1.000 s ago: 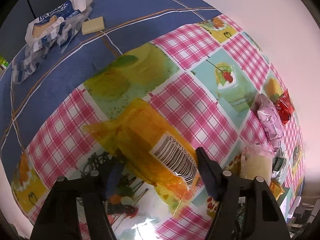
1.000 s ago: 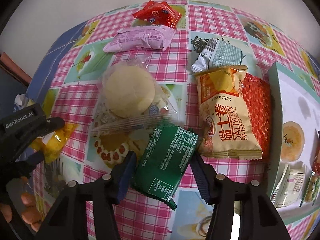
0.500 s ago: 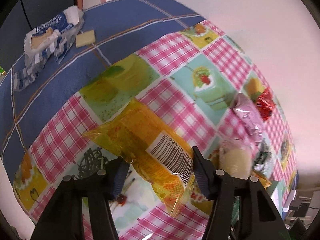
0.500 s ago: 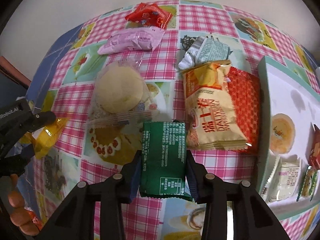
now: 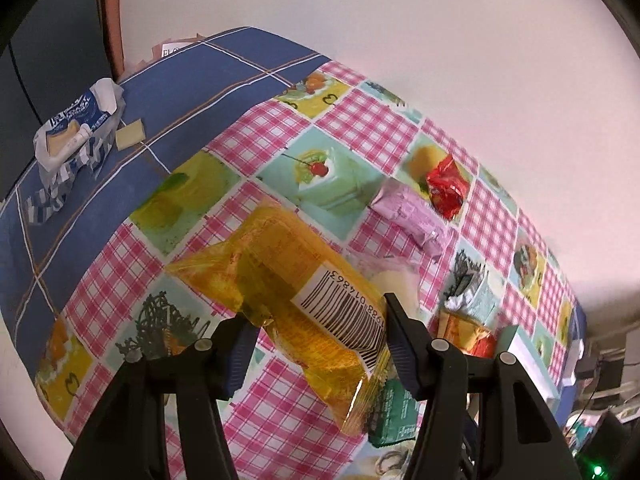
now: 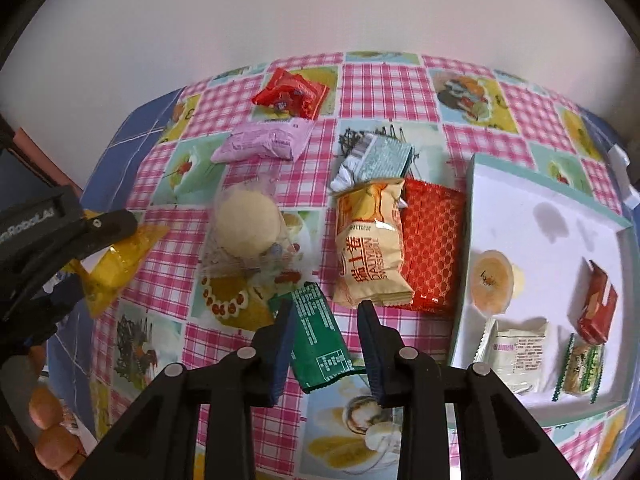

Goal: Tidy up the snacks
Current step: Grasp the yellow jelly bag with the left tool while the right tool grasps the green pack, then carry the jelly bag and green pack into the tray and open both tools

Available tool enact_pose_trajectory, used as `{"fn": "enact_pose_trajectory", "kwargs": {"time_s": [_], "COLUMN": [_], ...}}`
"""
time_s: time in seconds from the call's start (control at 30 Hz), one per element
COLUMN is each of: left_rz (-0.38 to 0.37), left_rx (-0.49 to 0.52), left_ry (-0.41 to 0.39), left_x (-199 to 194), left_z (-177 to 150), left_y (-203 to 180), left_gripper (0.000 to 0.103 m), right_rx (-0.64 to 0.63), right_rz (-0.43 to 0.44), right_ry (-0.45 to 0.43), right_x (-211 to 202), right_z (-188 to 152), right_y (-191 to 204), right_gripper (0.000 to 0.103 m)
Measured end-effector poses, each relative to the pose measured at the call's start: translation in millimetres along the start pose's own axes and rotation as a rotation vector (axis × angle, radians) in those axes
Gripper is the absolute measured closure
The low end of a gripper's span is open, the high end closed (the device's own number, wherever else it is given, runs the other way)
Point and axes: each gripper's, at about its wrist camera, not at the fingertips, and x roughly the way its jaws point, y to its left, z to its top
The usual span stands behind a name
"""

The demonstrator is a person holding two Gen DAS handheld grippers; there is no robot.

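Note:
My left gripper (image 5: 316, 320) is shut on a yellow see-through snack packet (image 5: 280, 264) with a barcode, held above the checked tablecloth (image 5: 100, 280). The same packet (image 6: 120, 264) shows at the left of the right wrist view. My right gripper (image 6: 326, 312) is shut on a green packet (image 6: 320, 340), which hangs tilted just above the cloth. Loose snacks lie ahead of it: a round bun in clear wrap (image 6: 248, 224), an orange roll packet (image 6: 368, 248), a red honeycomb packet (image 6: 434, 240), a silvery packet (image 6: 380, 156), a pink packet (image 6: 264, 144) and a red one (image 6: 292, 92).
A white tray with a teal rim (image 6: 560, 220) sits at the right and holds several small snacks. On the blue cloth at the far left lie an opened blue-and-white wrapper (image 5: 76, 128) and a small yellow block (image 5: 130, 134). A pale wall backs the table.
The right jaws closed on the green packet and lifted it, tilting it. The left gripper rose with the yellow packet, so more of the table shows.

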Motion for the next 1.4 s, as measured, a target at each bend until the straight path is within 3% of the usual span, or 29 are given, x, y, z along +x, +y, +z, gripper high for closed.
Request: {"fn": "enact_pose_trajectory", "kwargs": {"time_s": [0.27, 0.33, 0.4, 0.53, 0.7, 0.77, 1.07, 1.27, 1.4], "left_rz": [0.037, 0.036, 0.028, 0.023, 0.032, 0.036, 0.051, 0.026, -0.007], "left_rx": [-0.054, -0.067, -0.067, -0.055, -0.057, -0.058, -0.051, -0.044, 0.014], "left_ry": [0.148, 0.174, 0.187, 0.19, 0.197, 0.198, 0.154, 0.096, 0.041], "left_x": [41.9, 49.3, 52.6, 53.5, 55.5, 56.4, 44.4, 19.5, -0.5], "left_z": [-8.7, -11.0, -12.8, -15.0, -16.1, -16.4, -13.3, -9.6, -12.4], "left_y": [23.3, 26.8, 26.2, 22.4, 23.9, 23.9, 19.9, 15.4, -7.3], "left_gripper": [0.042, 0.042, 0.042, 0.042, 0.042, 0.042, 0.042, 0.042, 0.042], "right_rx": [-0.018, -0.034, -0.053, -0.096, -0.1, -0.102, -0.087, -0.032, 0.018], "right_rz": [0.058, 0.044, 0.026, -0.033, -0.037, -0.047, -0.022, 0.055, 0.042], "right_ry": [0.088, 0.079, 0.074, 0.074, 0.111, 0.118, 0.092, 0.029, -0.025], "right_x": [29.6, 32.2, 33.6, 40.2, 54.6, 59.8, 40.6, -2.9, -27.1], "right_z": [-7.6, -9.0, -10.1, -11.4, -14.2, -15.8, -13.7, -5.9, 3.1], "right_y": [9.4, 12.7, 16.0, 19.5, 20.4, 20.5, 15.9, 0.2, -21.8], "right_gripper": [0.068, 0.063, 0.052, 0.052, 0.053, 0.059, 0.06, 0.06, 0.06]}}
